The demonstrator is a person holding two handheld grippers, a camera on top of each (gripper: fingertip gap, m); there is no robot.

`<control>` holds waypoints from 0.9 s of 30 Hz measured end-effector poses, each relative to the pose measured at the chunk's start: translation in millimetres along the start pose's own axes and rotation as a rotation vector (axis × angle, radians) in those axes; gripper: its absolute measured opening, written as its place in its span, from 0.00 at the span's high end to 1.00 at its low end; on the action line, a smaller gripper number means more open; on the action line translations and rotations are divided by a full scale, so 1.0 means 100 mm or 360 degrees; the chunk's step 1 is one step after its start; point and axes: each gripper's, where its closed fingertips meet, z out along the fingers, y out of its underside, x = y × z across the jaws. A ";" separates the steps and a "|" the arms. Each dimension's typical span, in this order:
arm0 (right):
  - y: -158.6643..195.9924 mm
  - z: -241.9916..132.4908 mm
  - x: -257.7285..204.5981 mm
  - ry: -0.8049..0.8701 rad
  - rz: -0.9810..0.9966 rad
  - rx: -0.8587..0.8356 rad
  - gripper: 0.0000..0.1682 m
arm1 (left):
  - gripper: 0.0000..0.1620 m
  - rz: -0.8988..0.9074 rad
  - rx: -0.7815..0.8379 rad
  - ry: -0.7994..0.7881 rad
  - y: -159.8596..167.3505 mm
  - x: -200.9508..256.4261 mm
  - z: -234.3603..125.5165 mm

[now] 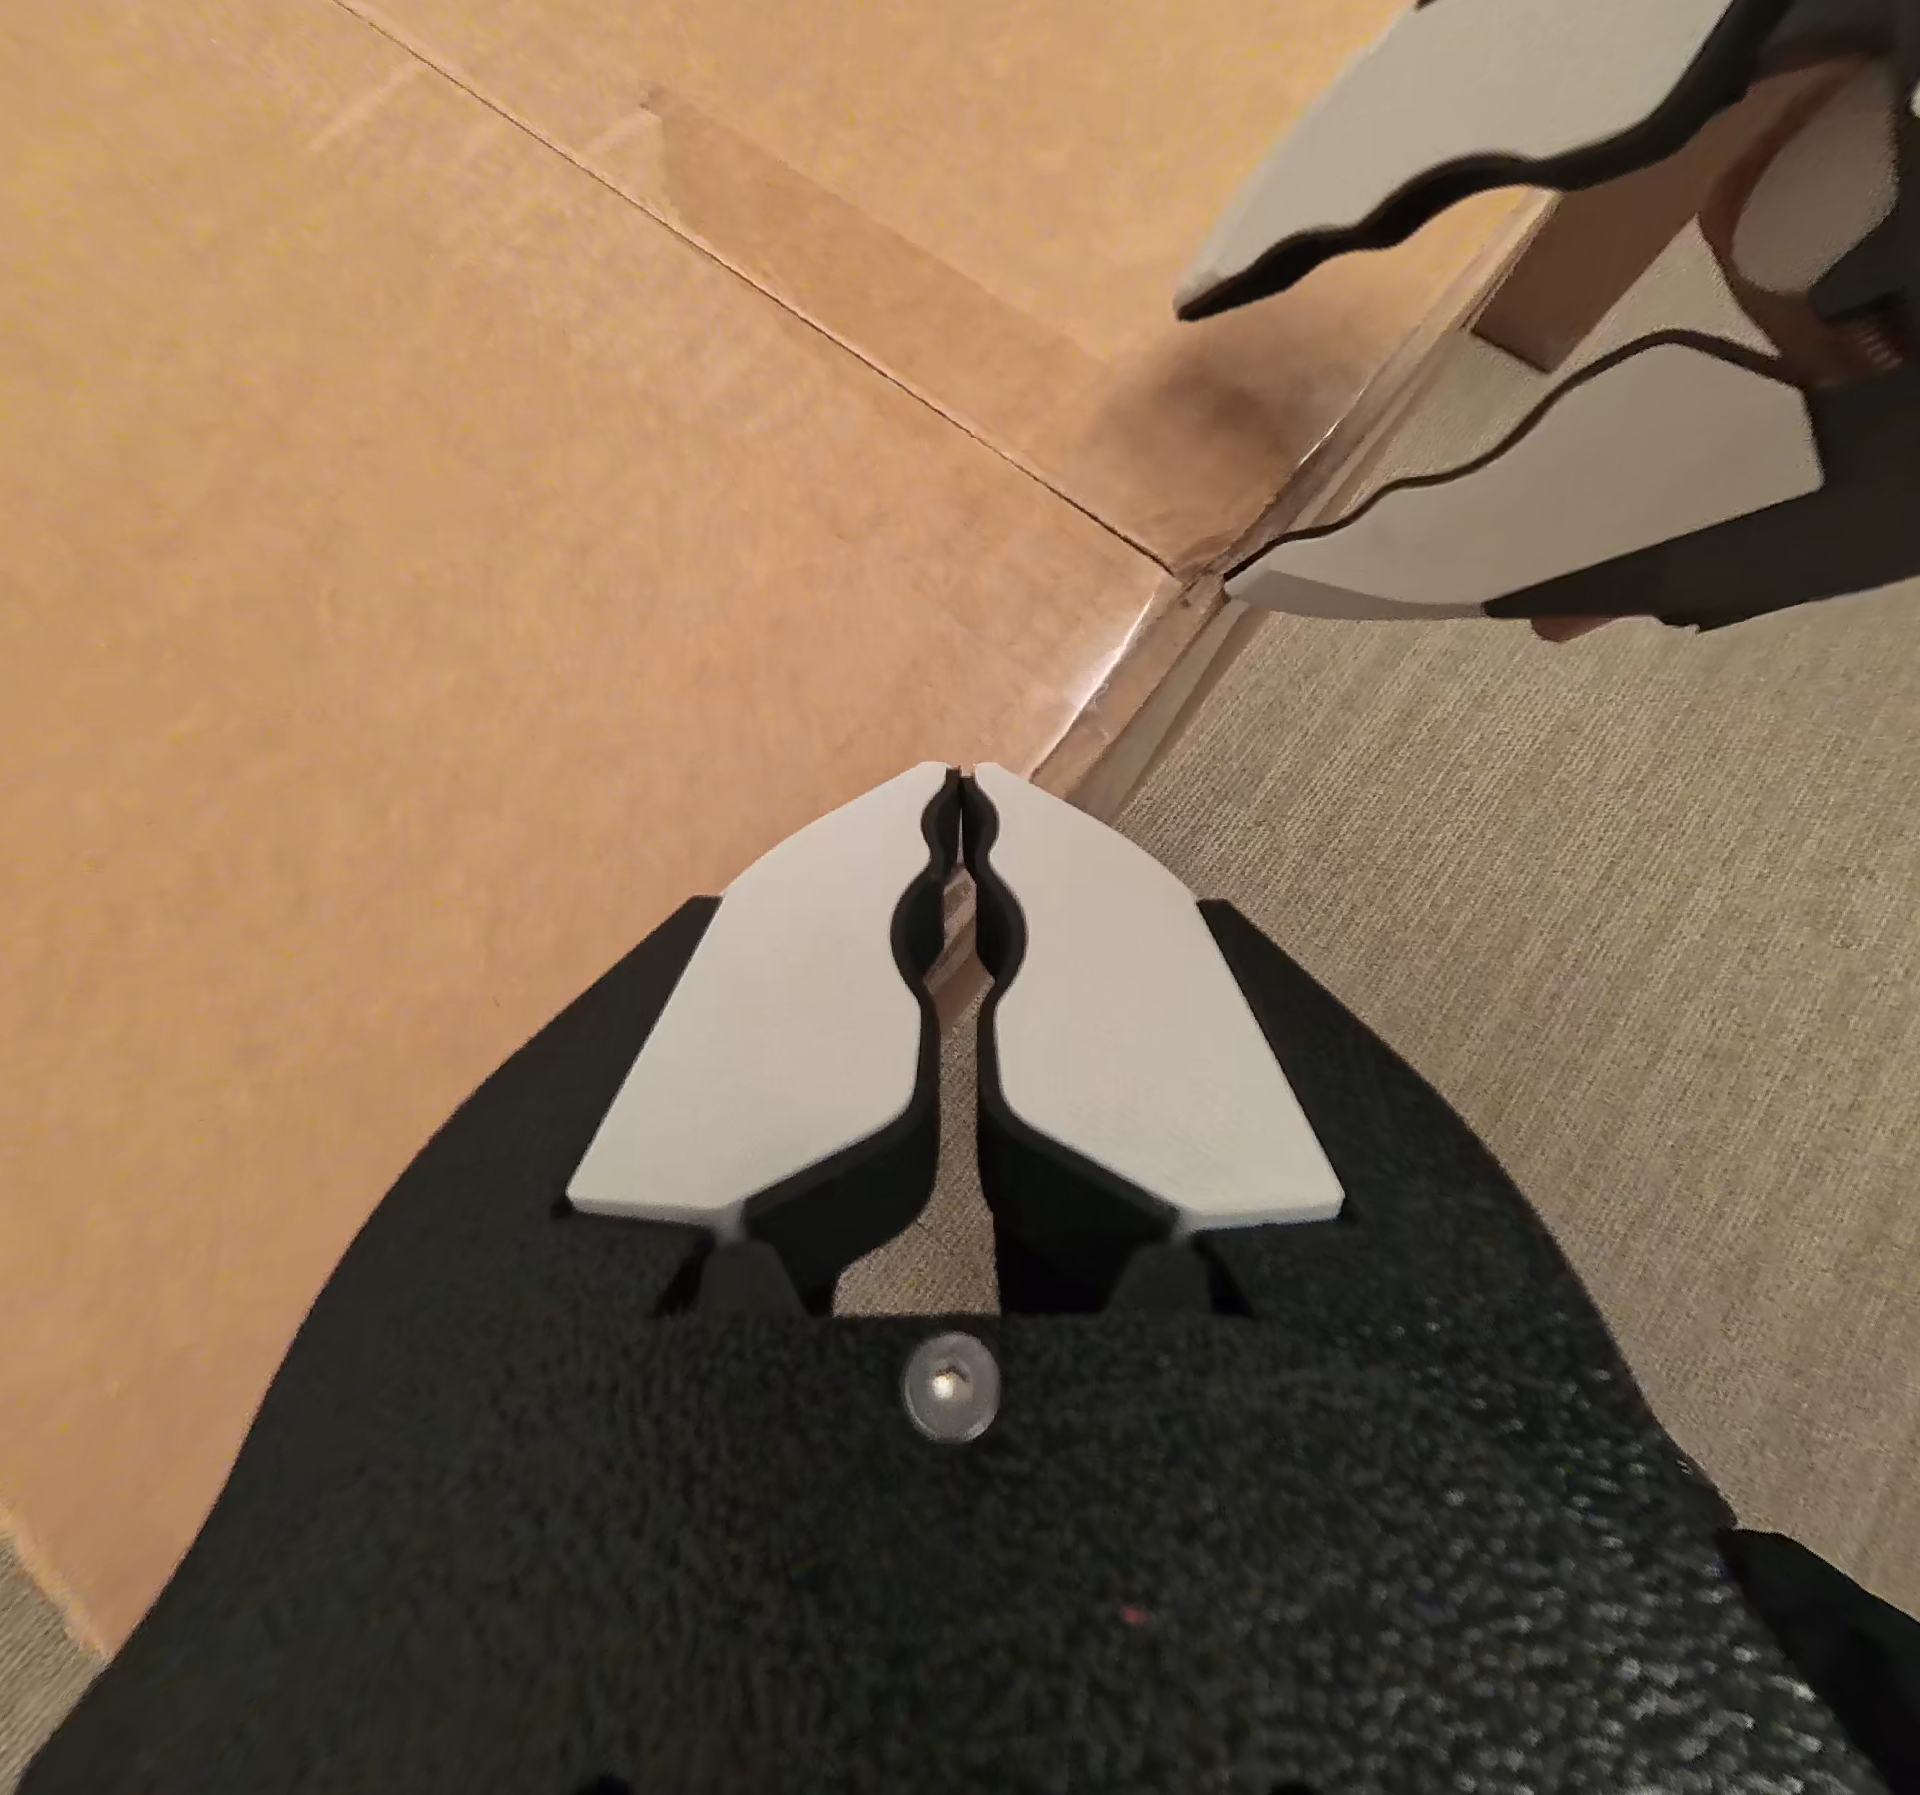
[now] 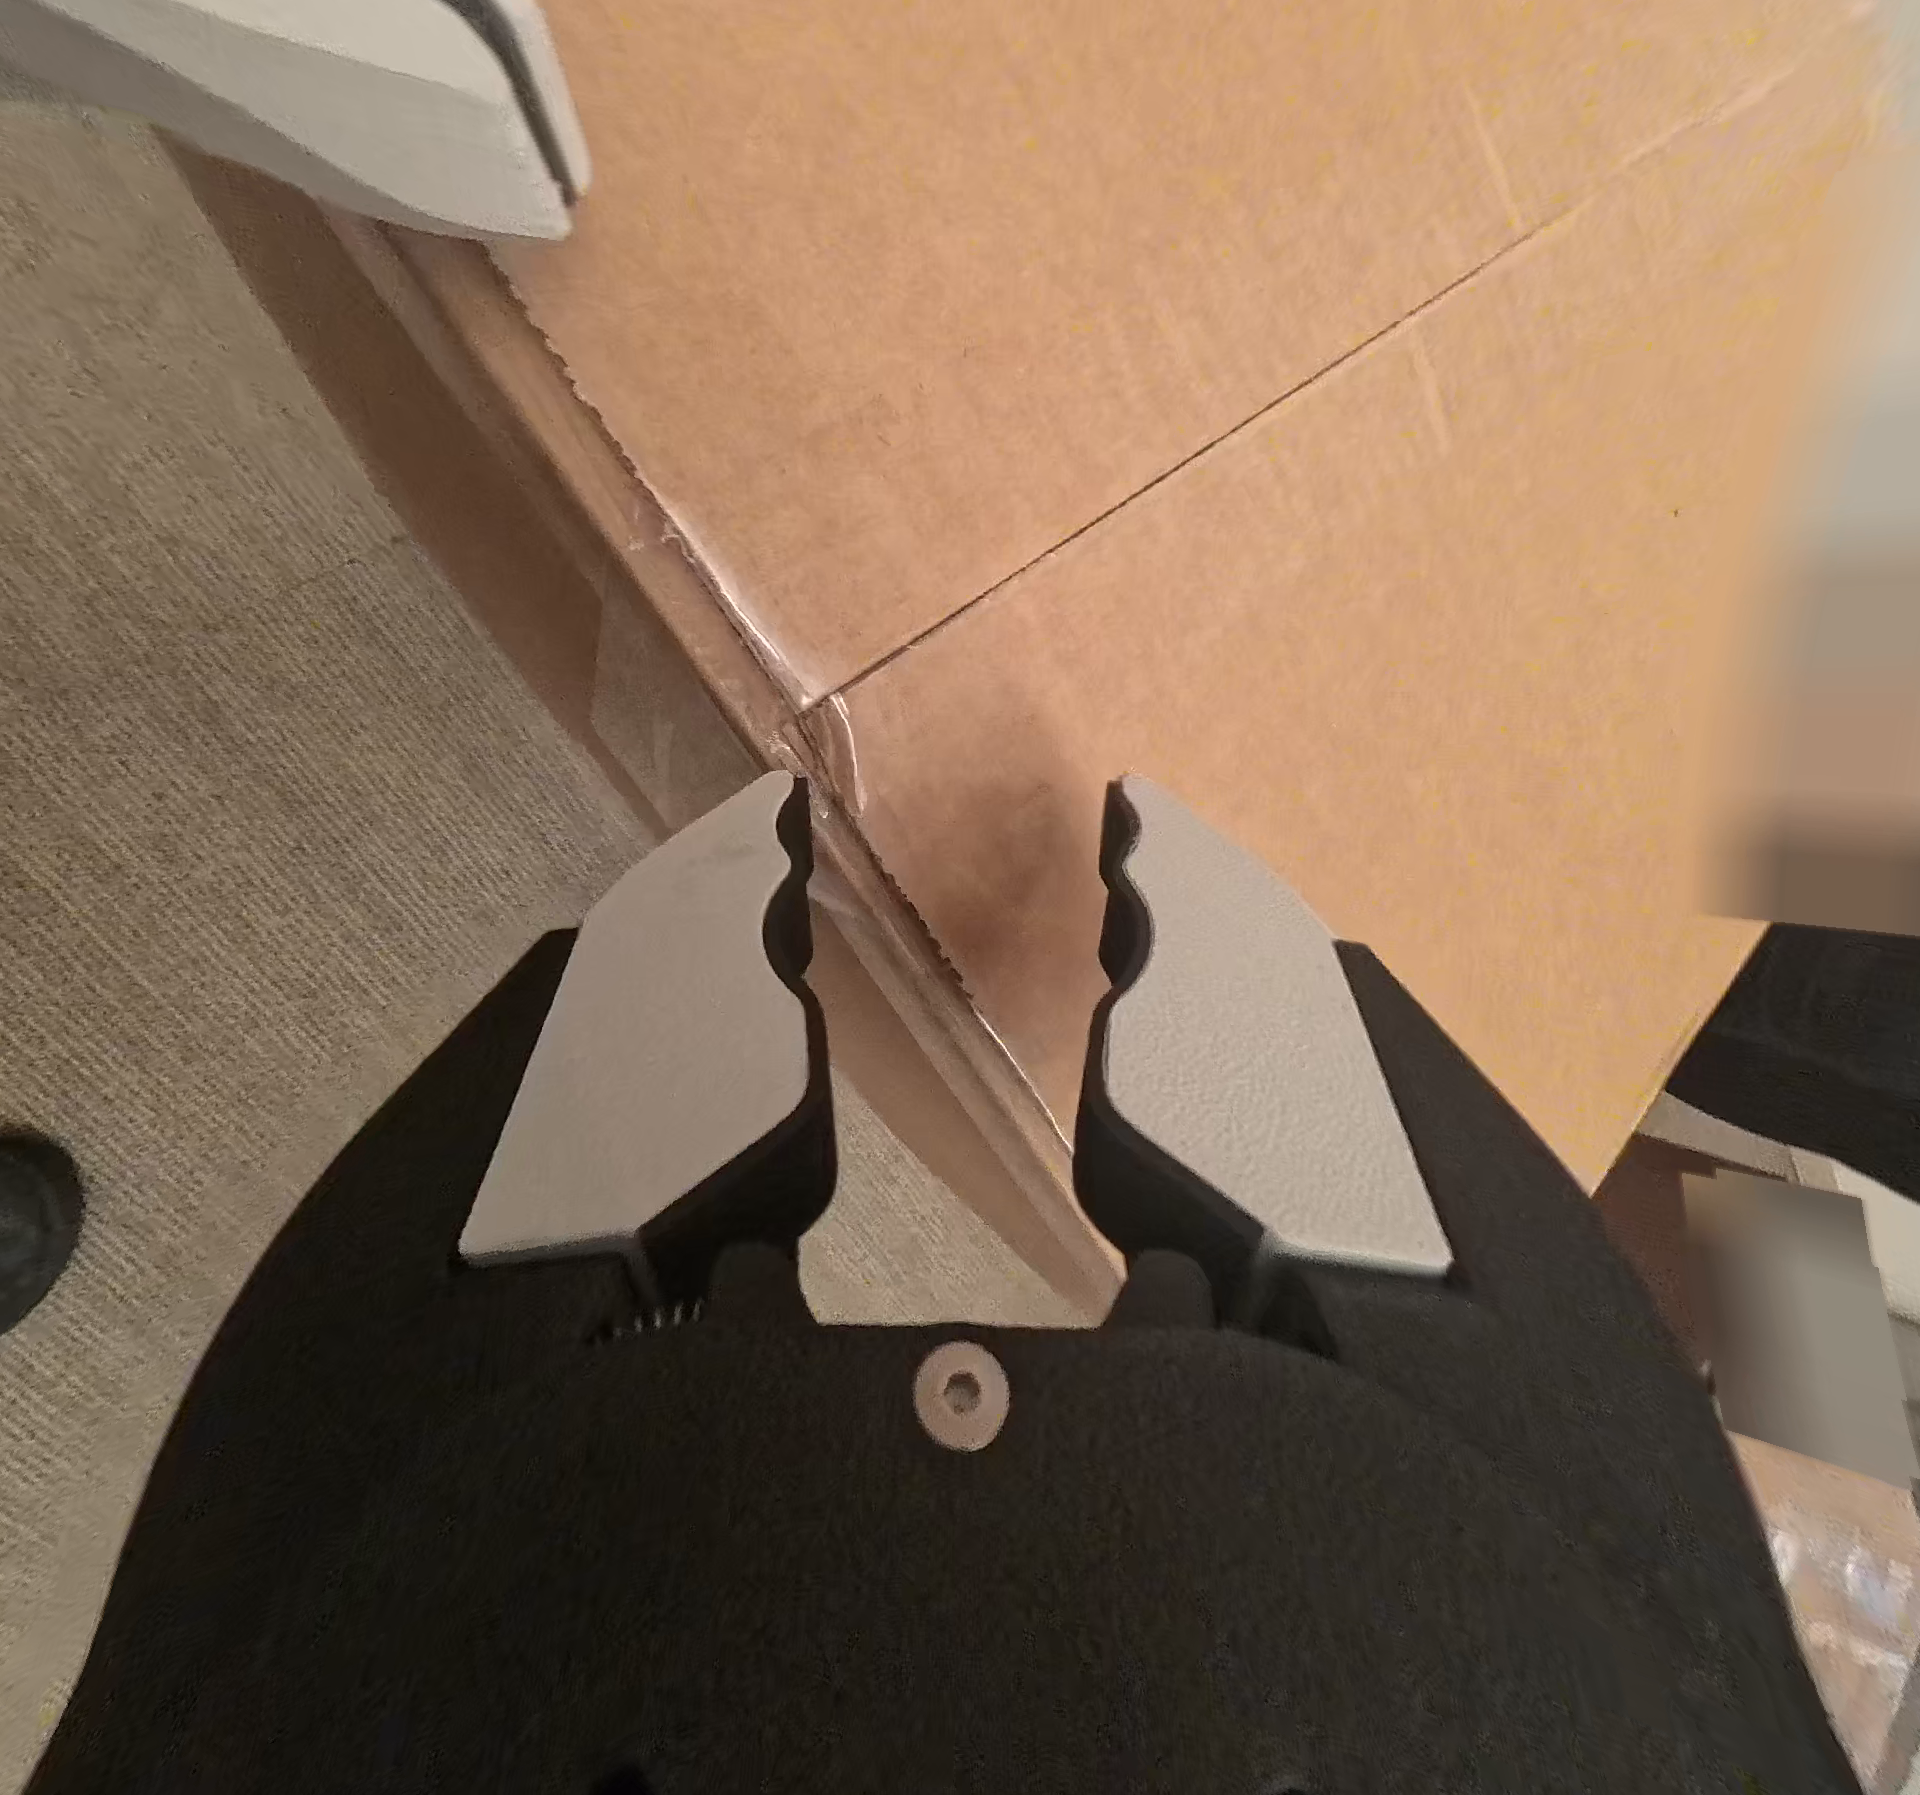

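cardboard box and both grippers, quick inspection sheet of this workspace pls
surface: beige carpet under and beside the box.
job's things: closed cardboard box; flap seam across the top; clear tape wrinkled at the edge where the seam ends.
clutter: brown block past the box, kind unclear.
grippers: left gripper shut, empty, tips at the box edge; right gripper open, astride the taped edge, one fingertip at the tape, contact unclear.
cables: nothing seen.
surroundings: blurred patches at right of the right wrist view; nothing else clear.
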 end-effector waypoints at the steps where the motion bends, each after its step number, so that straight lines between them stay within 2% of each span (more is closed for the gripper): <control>1: 0.00 0.00 0.00 0.0006 -0.0017 0.0003 0.69 | 1.00 0.0001 -0.0004 -0.0001 0.00 -0.01 0.01; 8: -0.04 0.03 0.07 0.0112 -0.0104 0.0004 0.66 | 1.00 -0.0025 -0.0025 0.0008 -0.02 -0.04 0.04; 12: -0.09 -0.03 0.05 0.0261 -0.0290 0.0054 0.72 | 1.00 -0.0033 -0.0035 0.0037 -0.06 -0.01 0.07; 18: -0.13 -0.16 0.08 0.0238 -0.0175 0.0132 0.79 | 1.00 0.0033 -0.0047 0.0110 -0.18 0.12 0.16; 27: -0.15 -0.26 0.18 0.0192 0.0003 0.0154 0.73 | 1.00 -0.0005 -0.0134 0.0249 -0.45 0.23 0.48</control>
